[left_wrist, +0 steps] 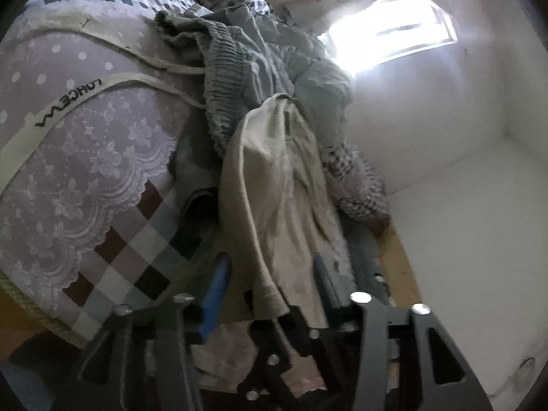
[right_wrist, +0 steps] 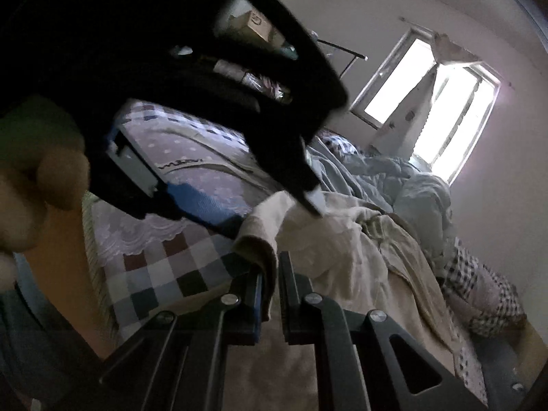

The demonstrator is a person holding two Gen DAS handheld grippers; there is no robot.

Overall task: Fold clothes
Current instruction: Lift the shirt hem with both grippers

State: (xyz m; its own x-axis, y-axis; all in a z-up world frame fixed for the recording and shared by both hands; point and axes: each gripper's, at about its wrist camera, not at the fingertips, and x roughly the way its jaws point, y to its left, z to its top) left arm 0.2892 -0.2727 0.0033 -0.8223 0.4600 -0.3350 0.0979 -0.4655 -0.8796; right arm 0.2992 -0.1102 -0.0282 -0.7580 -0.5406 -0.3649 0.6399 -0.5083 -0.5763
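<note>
At the centre of both views lies the cream garment (left_wrist: 274,185), a soft, creased cloth spread over the bed (left_wrist: 85,157). In the left wrist view it runs as a long rumpled strip from mid-frame down to the lower centre. There it passes between the two fingers of my left tool (left_wrist: 270,287). The blue pad (left_wrist: 214,294) stands to the left of the cloth and the other finger to its right, with a gap on the left side, so the left tool stands partly open around the cloth and I see no pinch.

In the right wrist view a folded corner of the garment (right_wrist: 257,239) hangs into the narrow slot of my right tool (right_wrist: 270,294) at lower centre. Its fingers stand nearly together, gripping that corner.

The upper left of the right wrist view is filled by the dark body of the left tool (right_wrist: 171,68), close to the lens and hiding much of the bed. My hand (right_wrist: 34,185) shows blurred at the left edge.

Behind the garment, toward upper centre in the left wrist view, a grey-green ribbed piece (left_wrist: 222,68) and a pale blue quilt (left_wrist: 318,78) are heaped together. A cream strap (left_wrist: 68,102) with dark lettering crosses the lilac lace-edged bedcover at left. A checked pillow (right_wrist: 486,294) lies at the right of the right wrist view. A bright window (right_wrist: 445,102) glares at upper right, washing out the wall around it.
</note>
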